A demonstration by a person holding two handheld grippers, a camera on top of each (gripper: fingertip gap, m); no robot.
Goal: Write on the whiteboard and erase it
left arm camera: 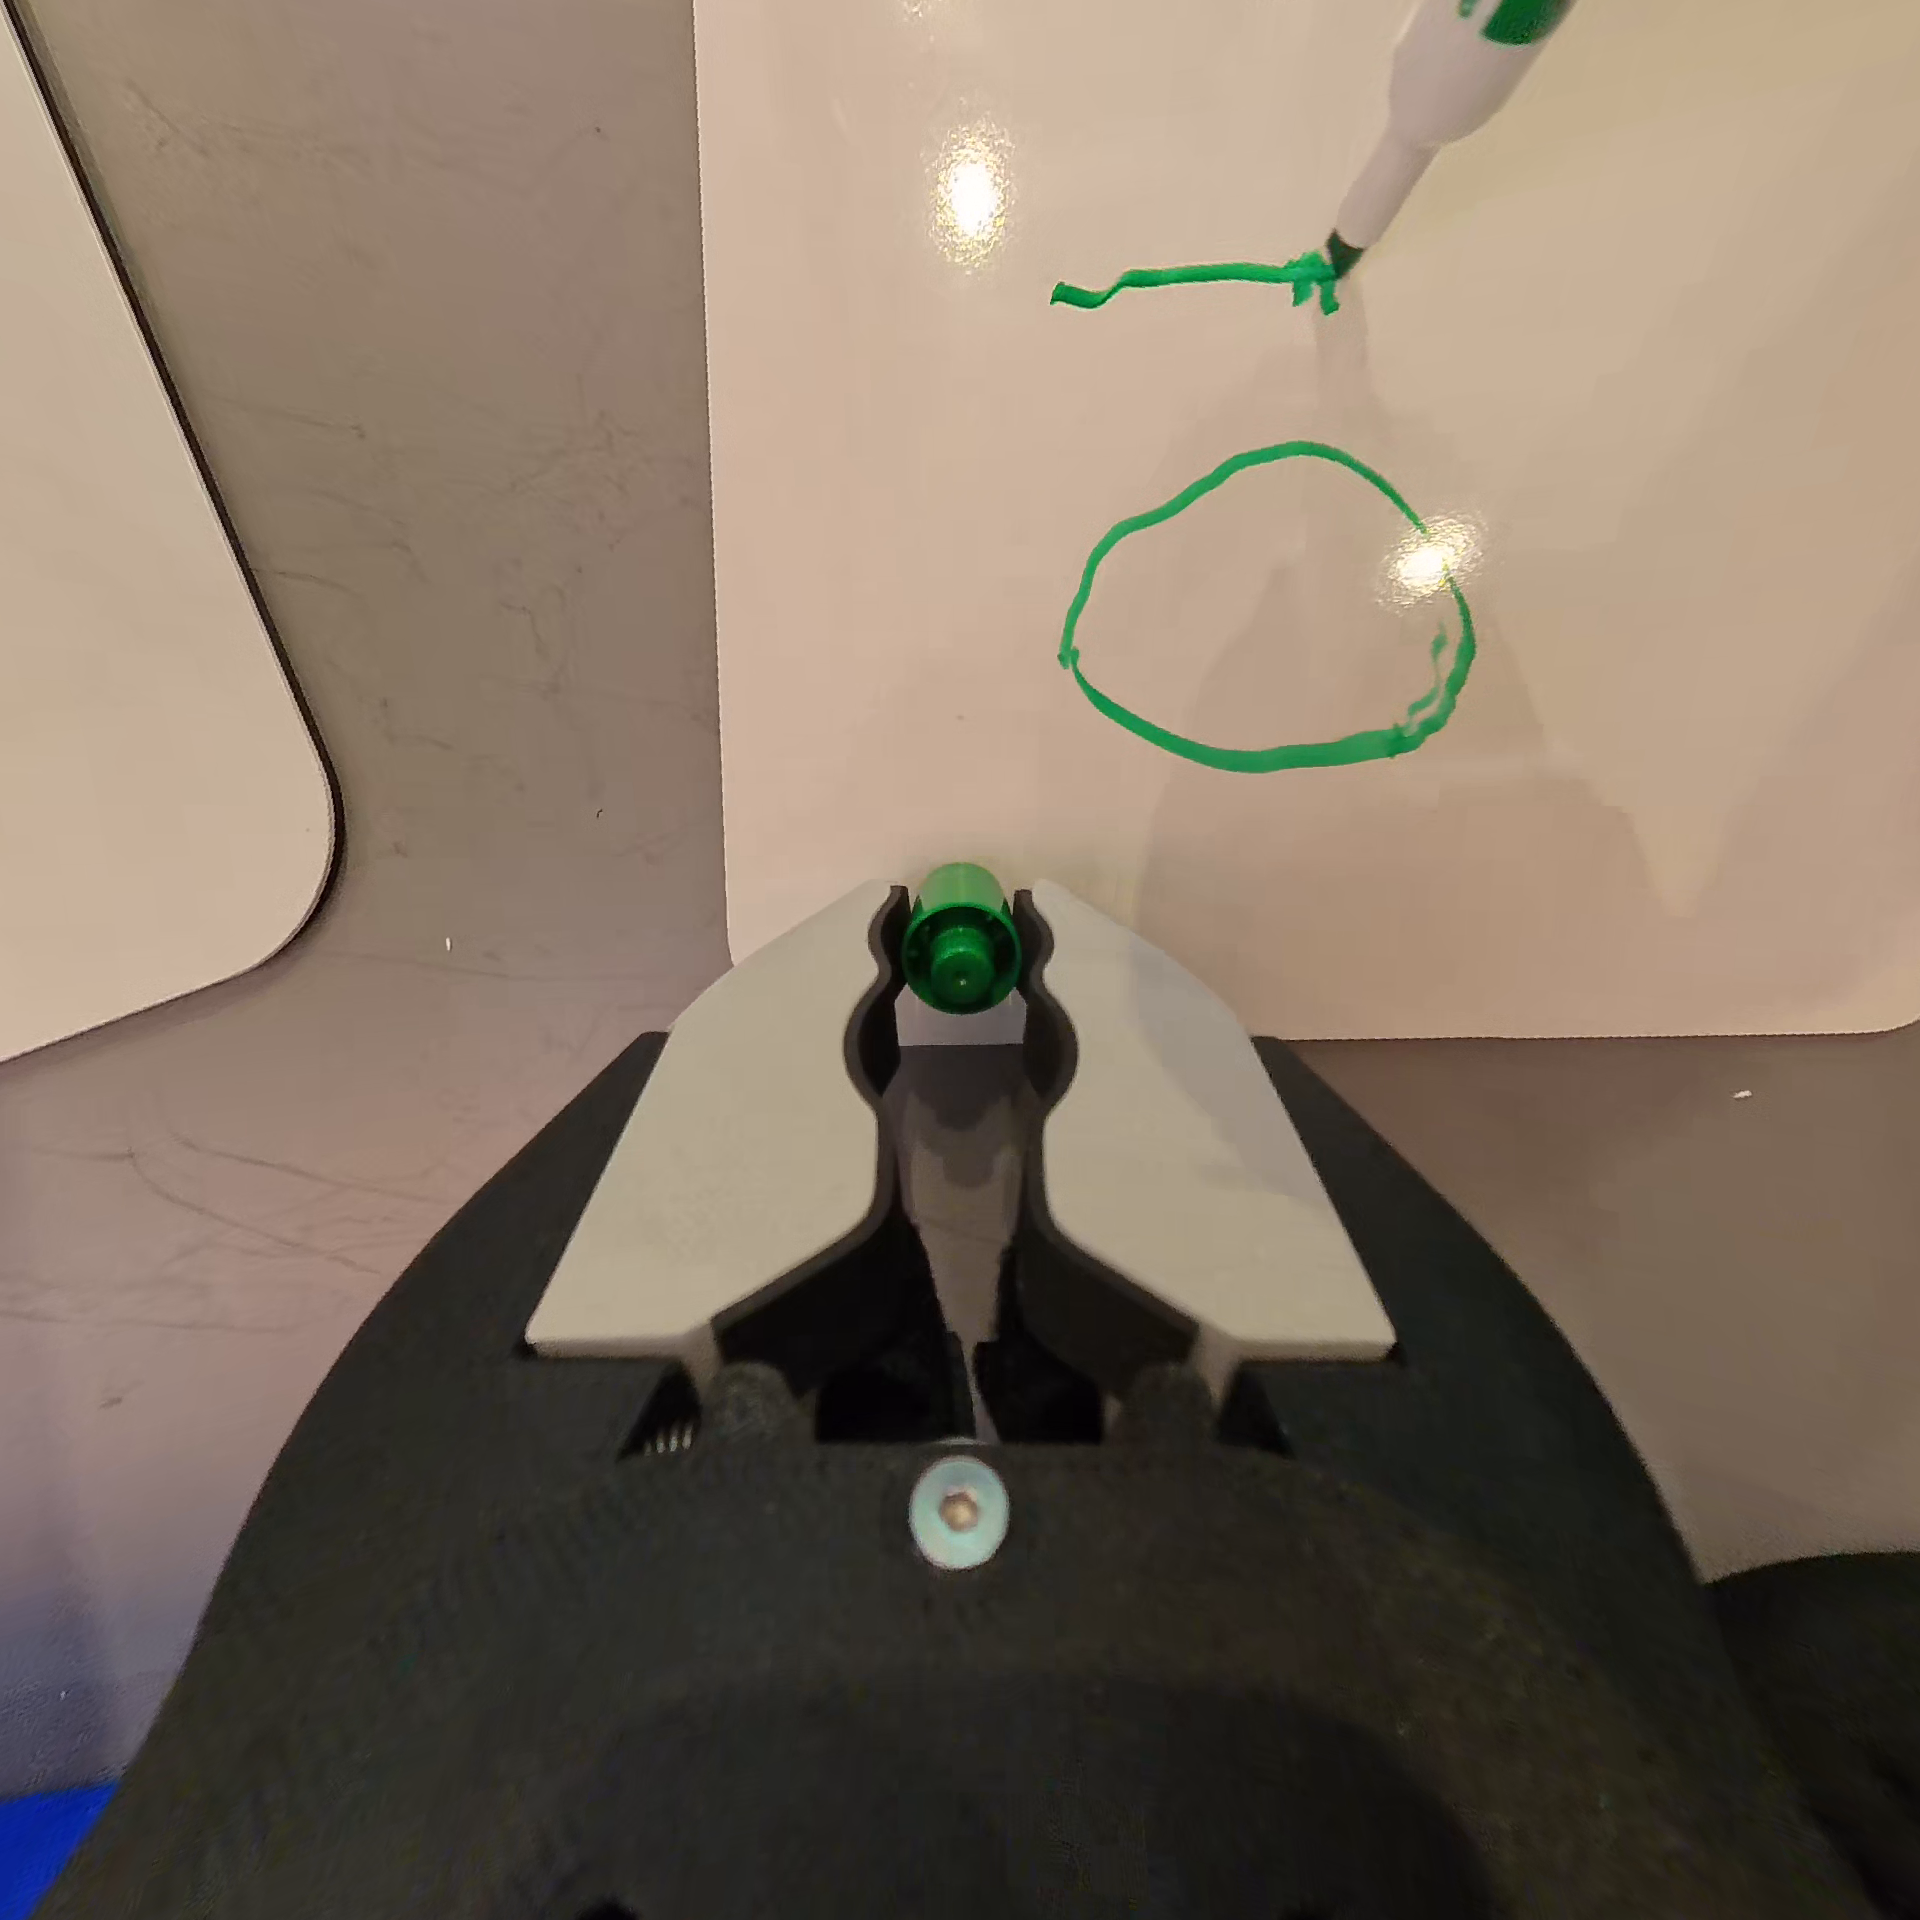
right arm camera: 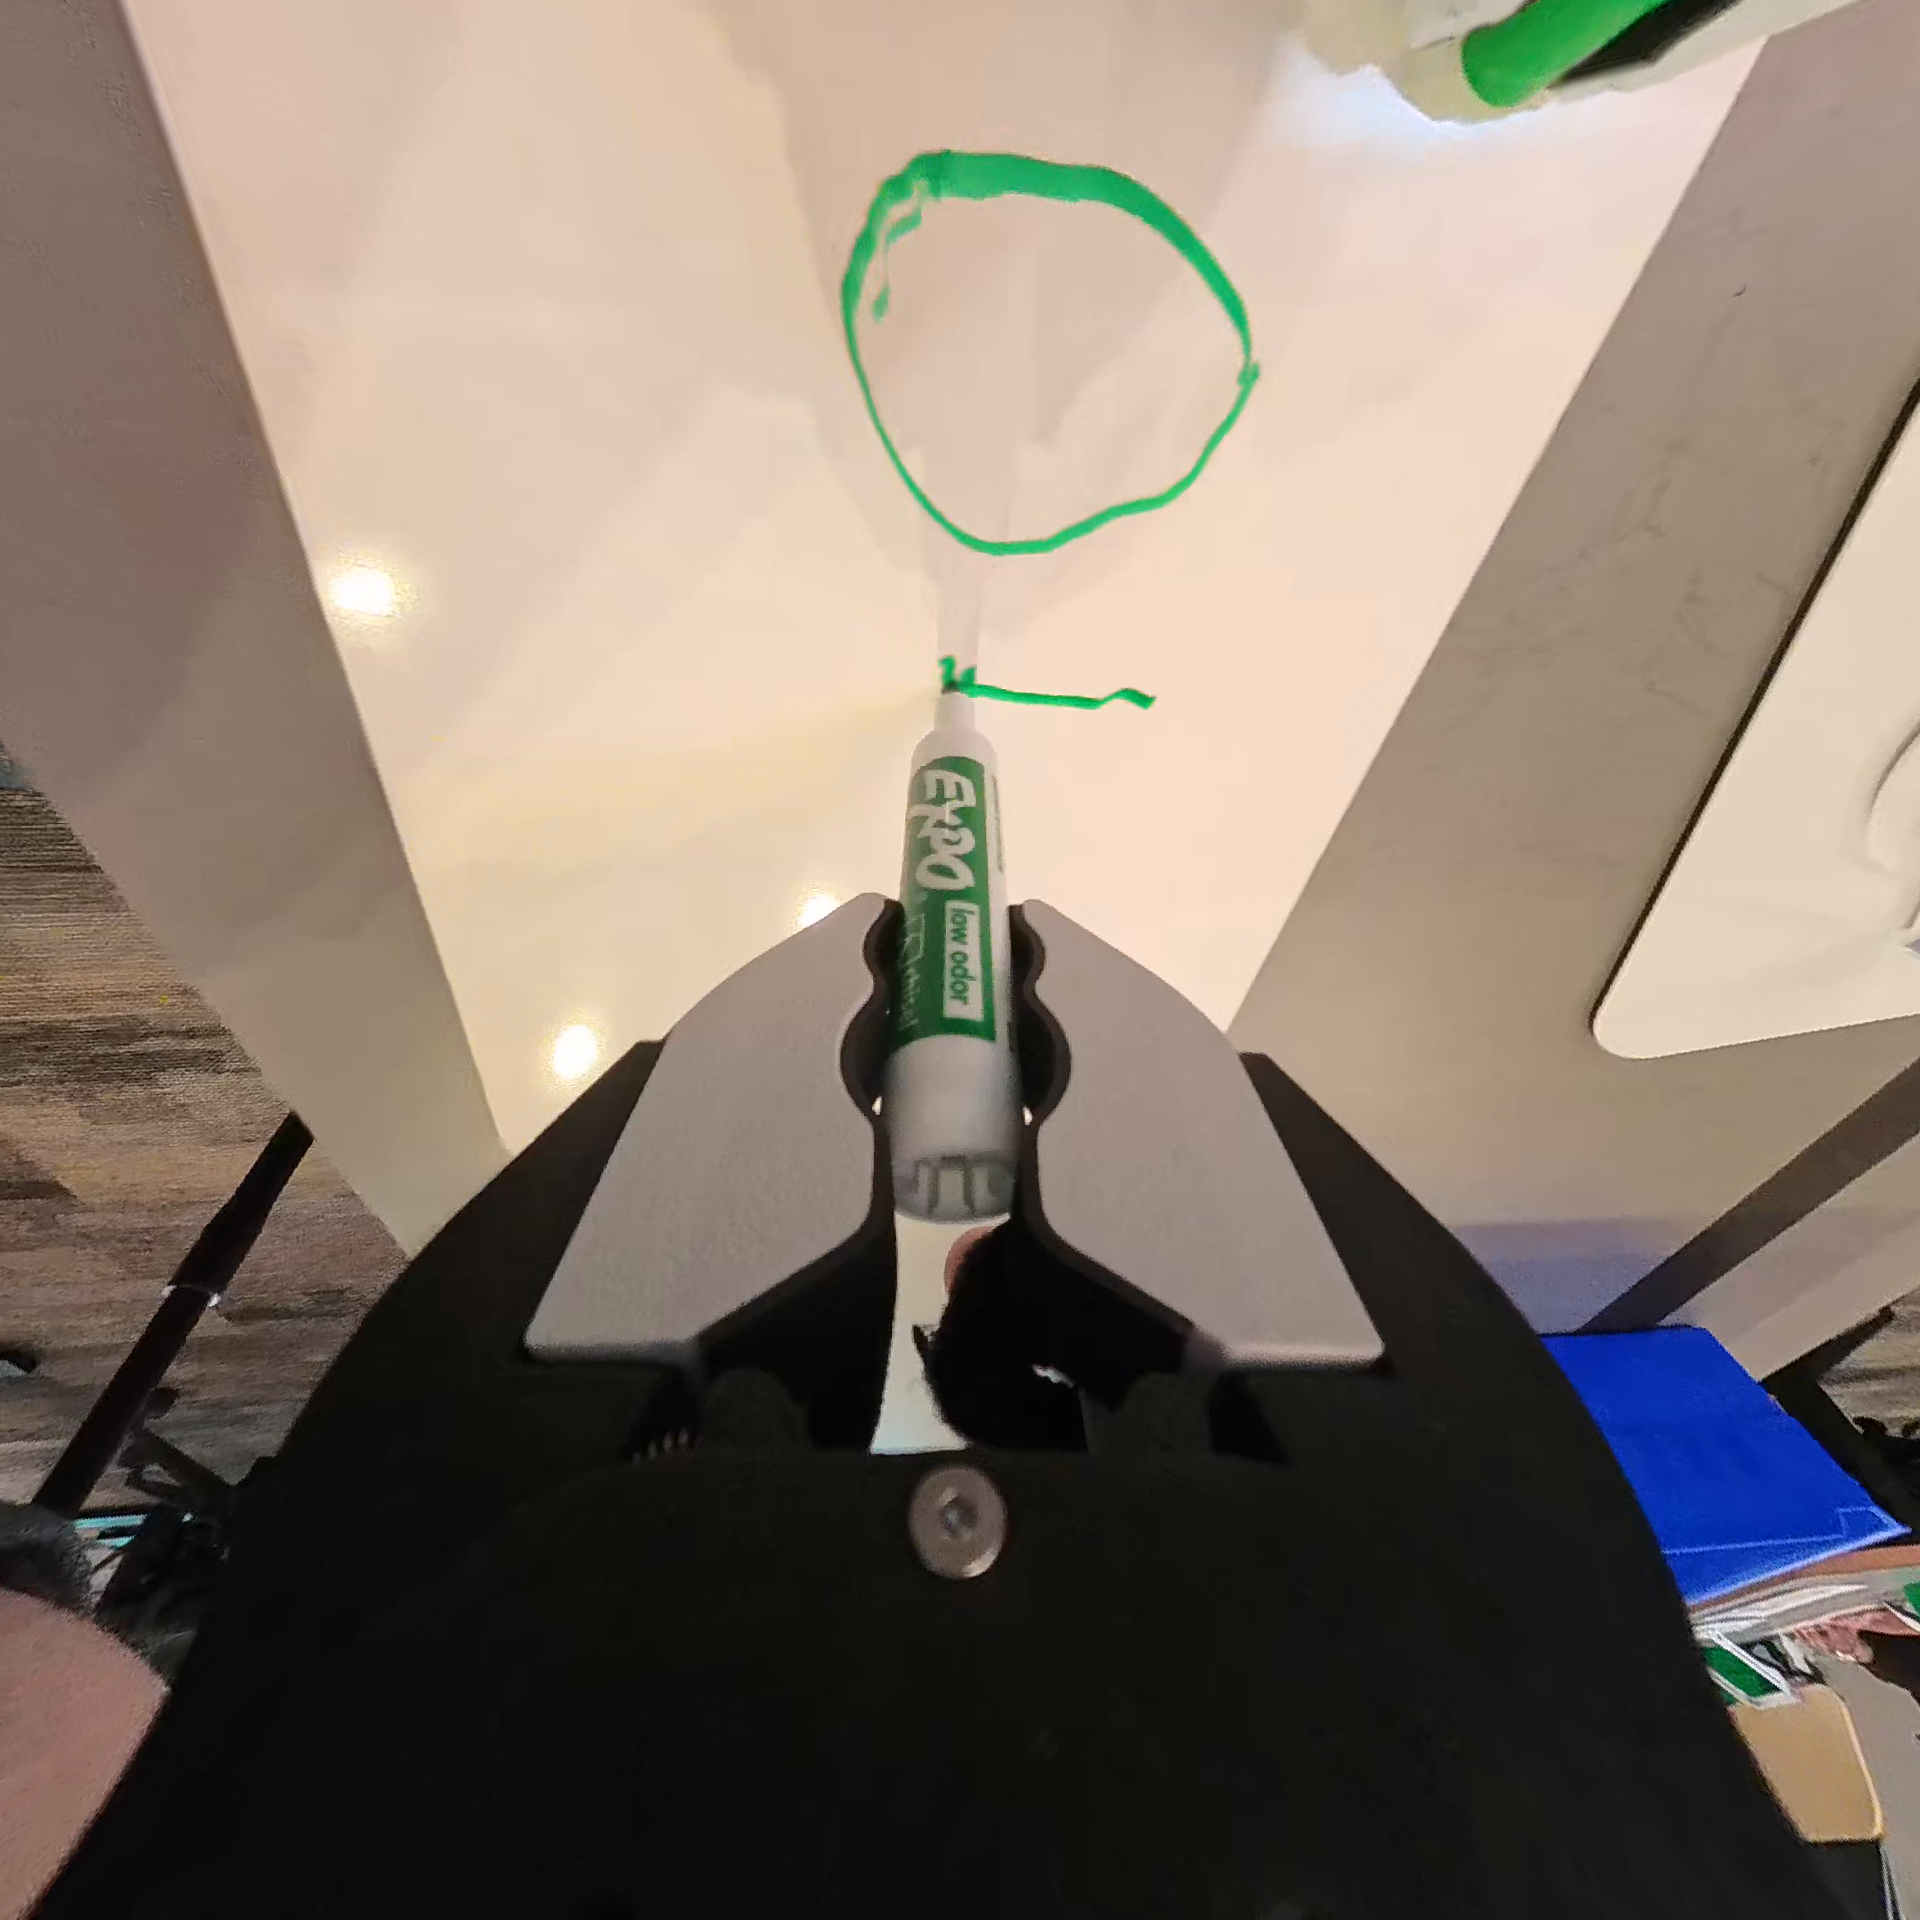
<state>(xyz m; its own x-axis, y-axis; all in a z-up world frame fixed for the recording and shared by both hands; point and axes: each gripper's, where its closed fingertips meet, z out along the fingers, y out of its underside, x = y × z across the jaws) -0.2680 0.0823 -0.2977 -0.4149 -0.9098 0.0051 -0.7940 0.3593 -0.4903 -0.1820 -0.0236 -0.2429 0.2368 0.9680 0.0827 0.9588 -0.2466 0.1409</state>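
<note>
My right gripper (right arm camera: 951, 935) is shut on a green and white marker (right arm camera: 948, 935), whose tip touches the whiteboard (right arm camera: 623, 416) at the left end of a short green line (right arm camera: 1049, 698). A green circle (right arm camera: 1049, 353) is drawn beyond it. In the left wrist view the marker (left arm camera: 1423, 114) comes in from the top right onto the whiteboard (left arm camera: 1039, 312), its tip at the right end of the line (left arm camera: 1195, 278), above the circle (left arm camera: 1268, 608). My left gripper (left arm camera: 958, 951) is shut on the green marker cap (left arm camera: 956, 951) at the whiteboard's near left corner. The cap also shows in the right wrist view (right arm camera: 1538, 52).
The whiteboard lies on a grey table (left arm camera: 468, 520). Another white board (left arm camera: 125, 623) lies to the left. A blue folder (right arm camera: 1725, 1455) and loose papers lie lower right in the right wrist view. A black tripod leg (right arm camera: 177, 1299) and patterned floor show at the left.
</note>
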